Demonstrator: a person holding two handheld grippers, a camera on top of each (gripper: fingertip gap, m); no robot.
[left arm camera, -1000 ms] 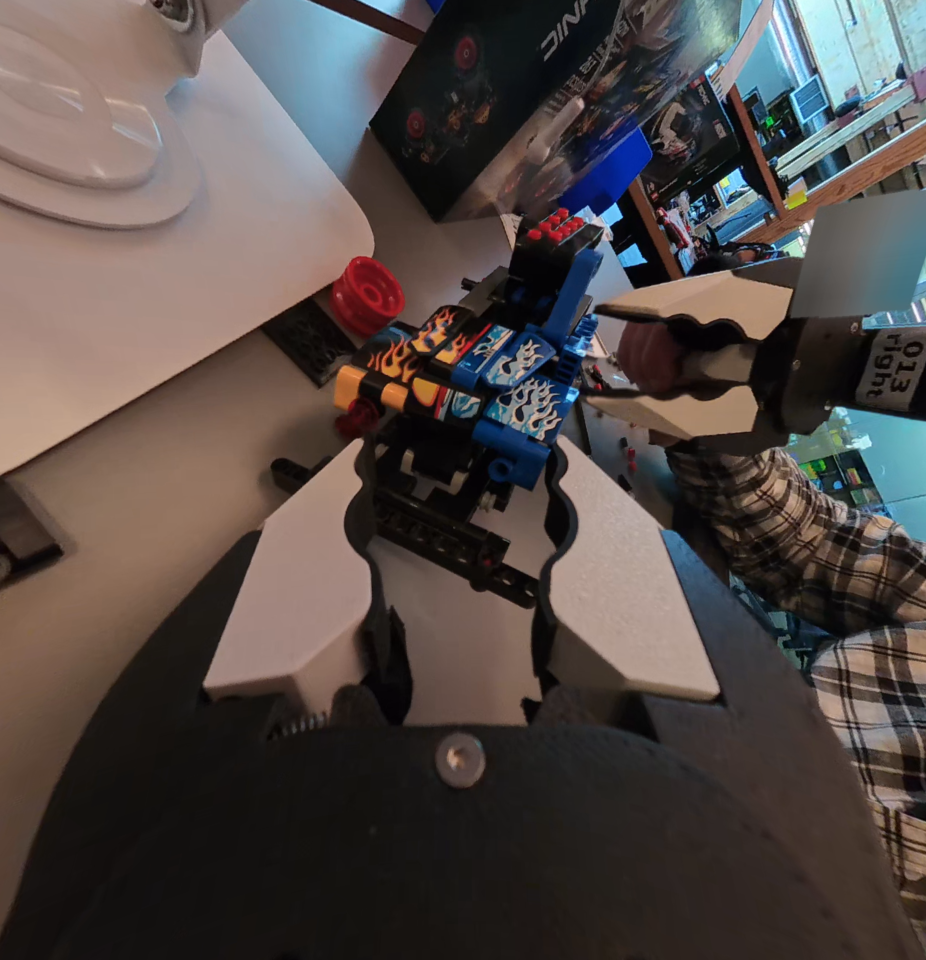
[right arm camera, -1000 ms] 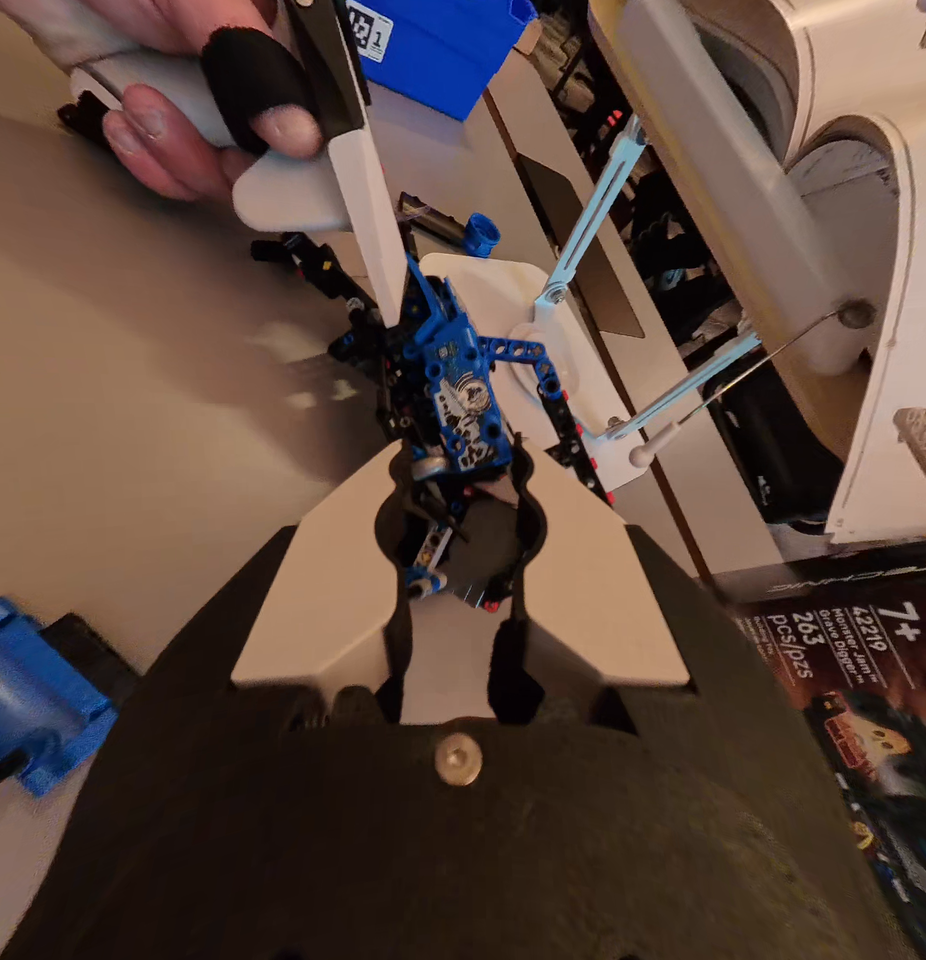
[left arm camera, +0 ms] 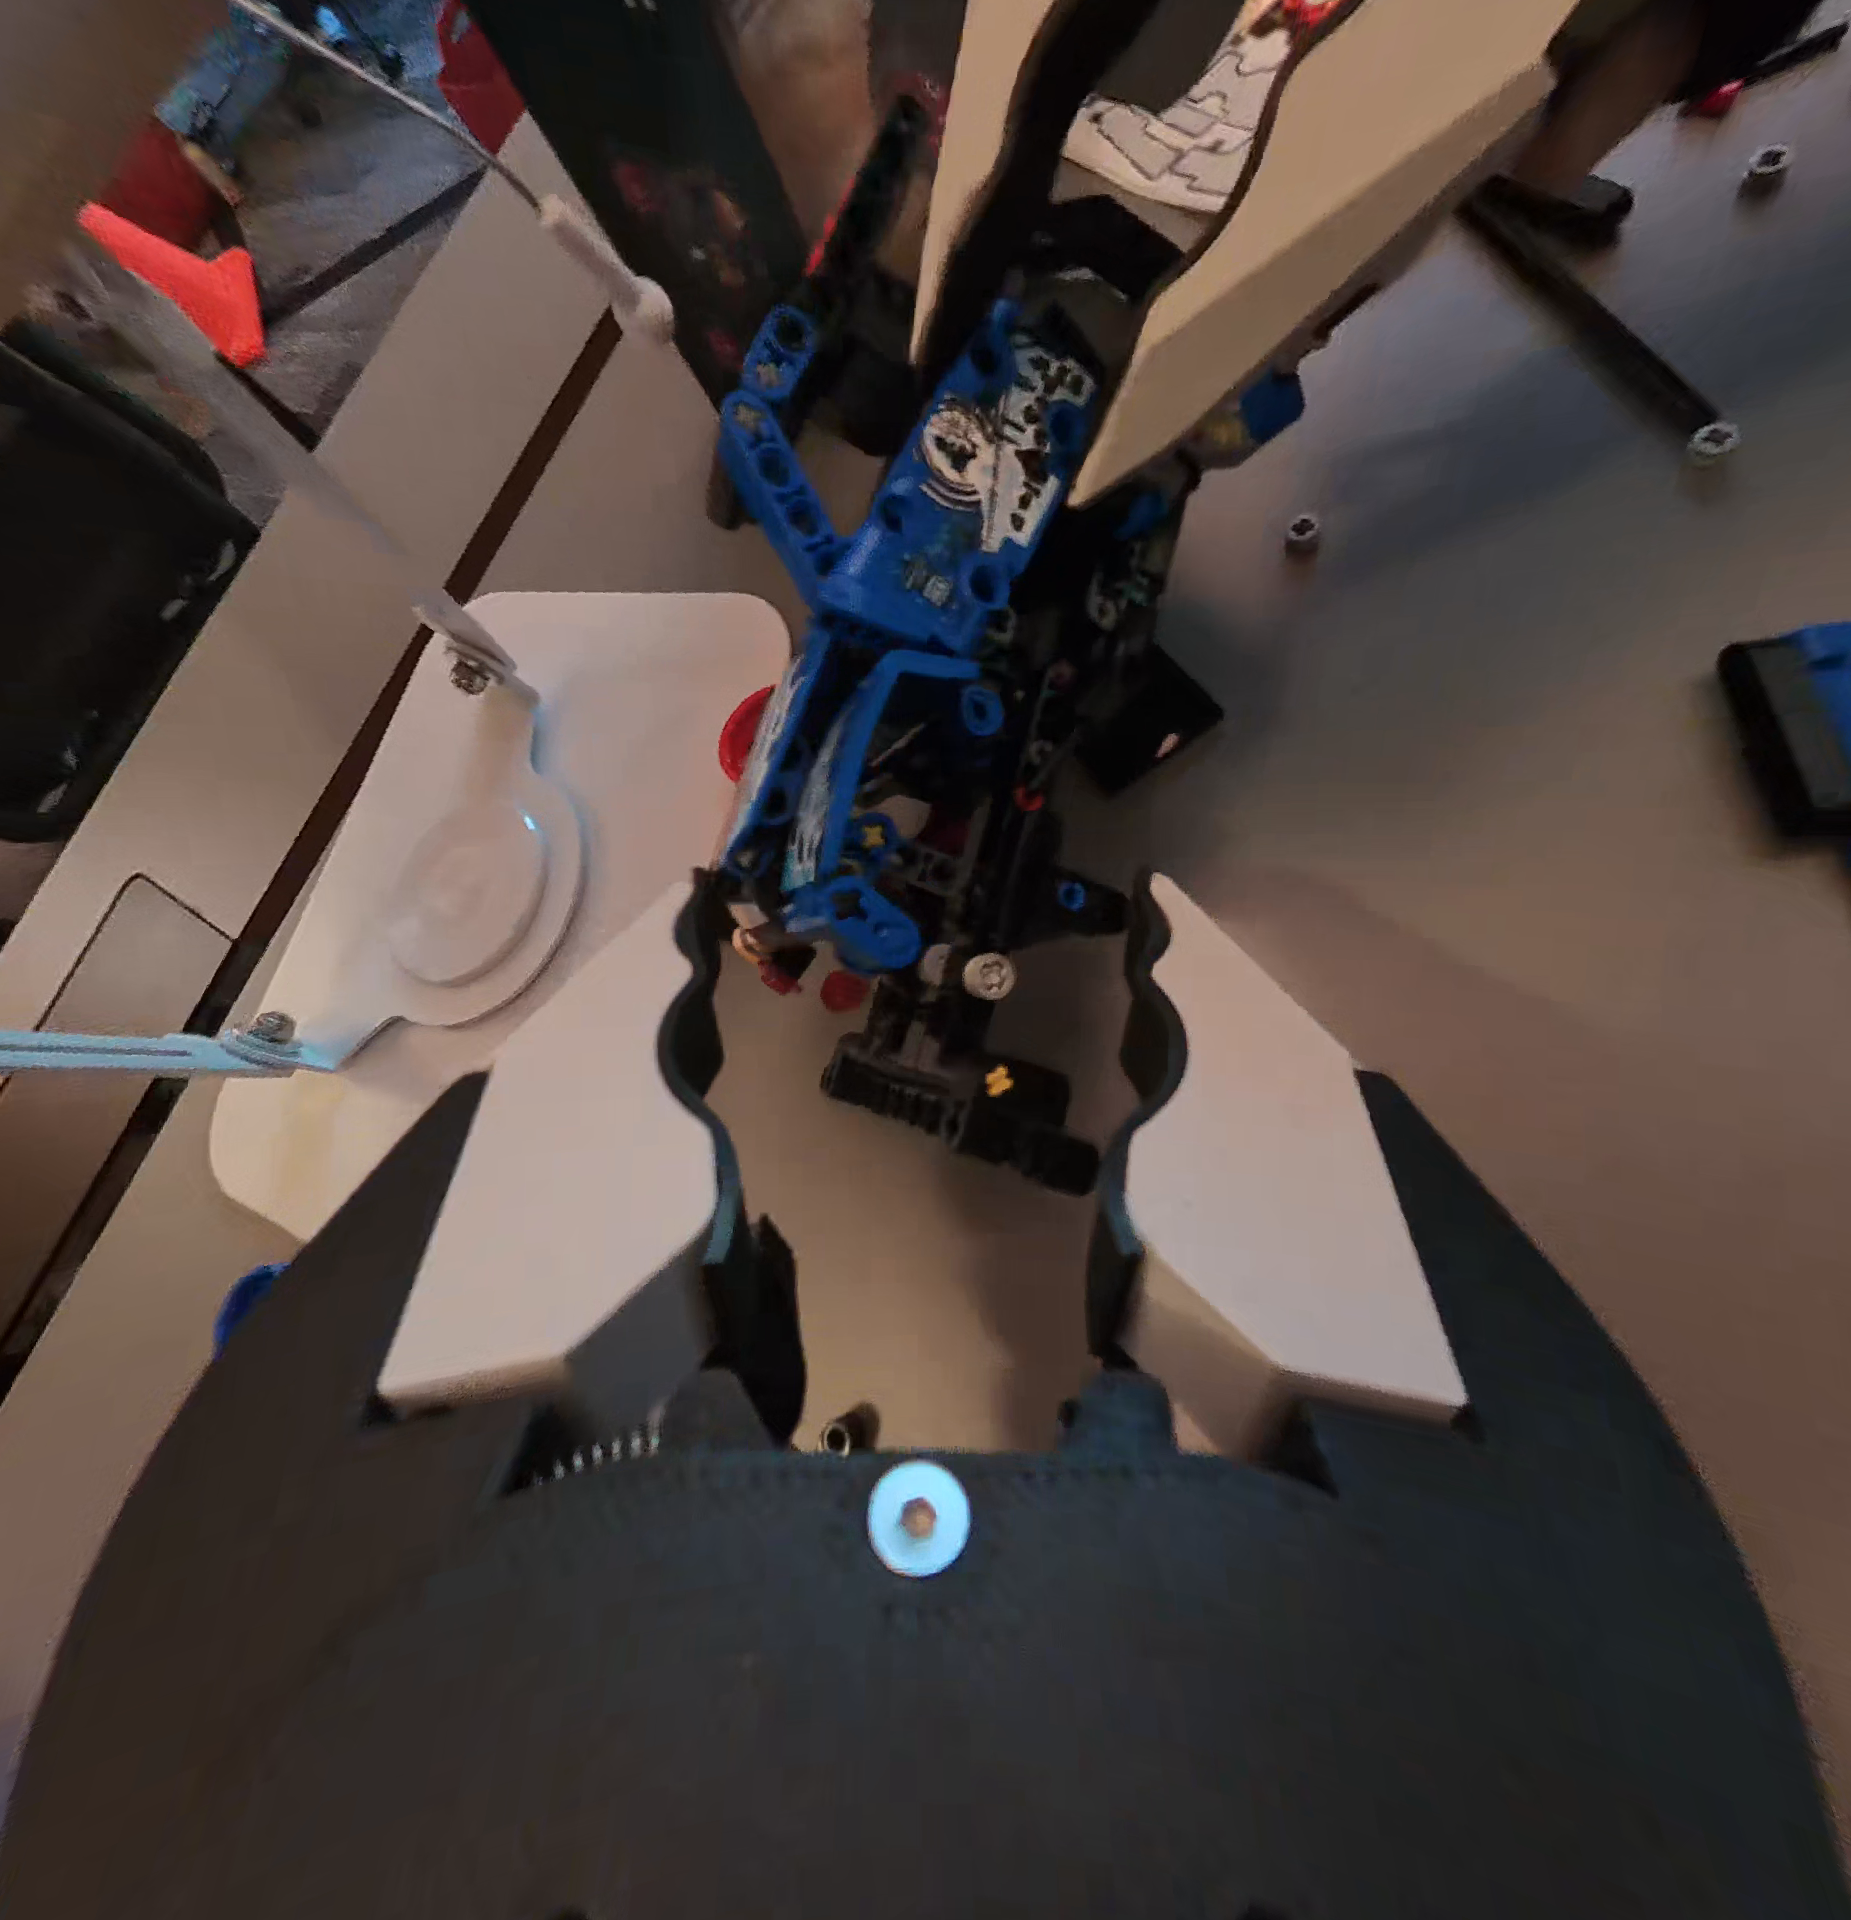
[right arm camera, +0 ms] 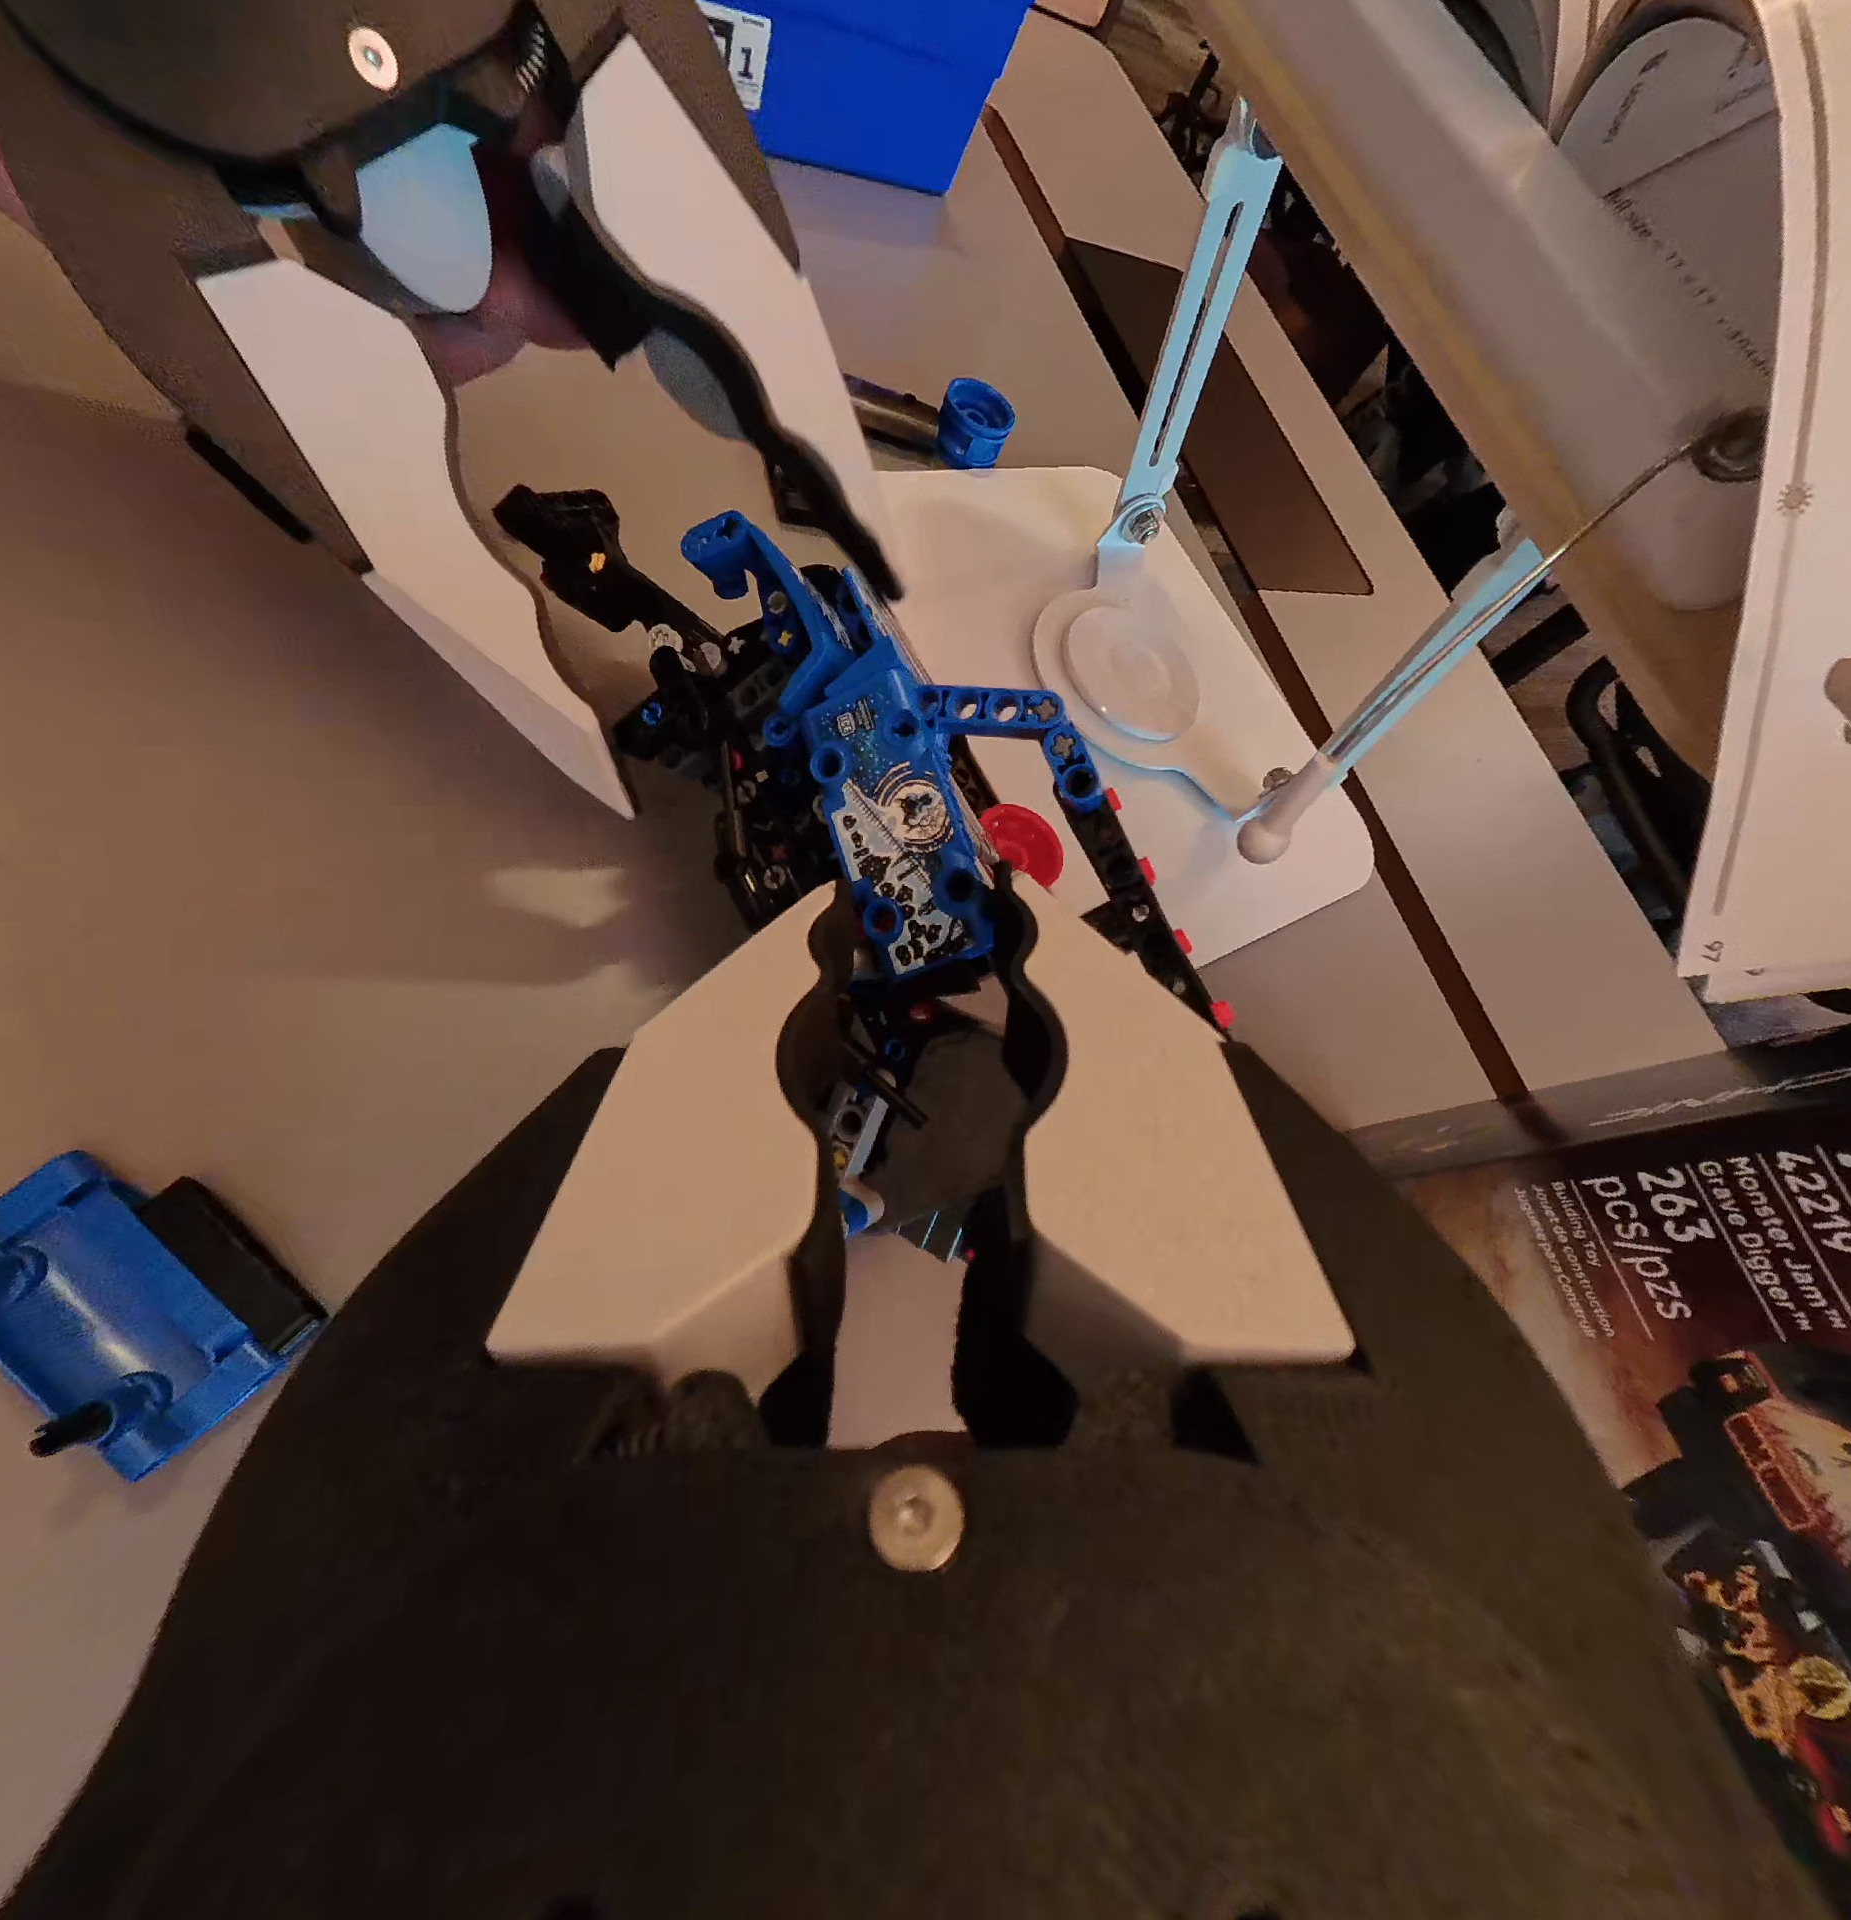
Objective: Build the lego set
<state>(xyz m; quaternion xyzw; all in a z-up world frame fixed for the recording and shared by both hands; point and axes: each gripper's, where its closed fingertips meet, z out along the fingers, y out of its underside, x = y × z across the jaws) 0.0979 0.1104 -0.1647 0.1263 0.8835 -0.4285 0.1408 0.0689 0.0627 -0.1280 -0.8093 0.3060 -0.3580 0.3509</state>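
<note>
The blue and black lego truck model (left arm camera: 900,665) lies on the grey tabletop (left arm camera: 1523,644), just beside the white lamp base plate (left arm camera: 547,748), and both claws now face it from opposite ends. A second ago the left gripper (left arm camera: 916,997) looked at the model from the side, its flame-printed panels in full view and the other claw off to the right; now it looks along the model's length, with the black beam end between its spread fingers, which stand released and touch nothing I can make out. The right gripper (right arm camera: 916,997) is clenched on the near end of the model, the printed blue panel (right arm camera: 900,831) caught between its white finger tips, much as it was before, though the model has turned a little and the left claw has swung round to face it, no longer with a hand showing above. A red round piece (right arm camera: 1025,847) sits against the model's side. A blue and black block assembly (right arm camera: 110,1309) lies well apart on the table, and the dark printed set box (right arm camera: 1731,1403) rests to the right
</note>
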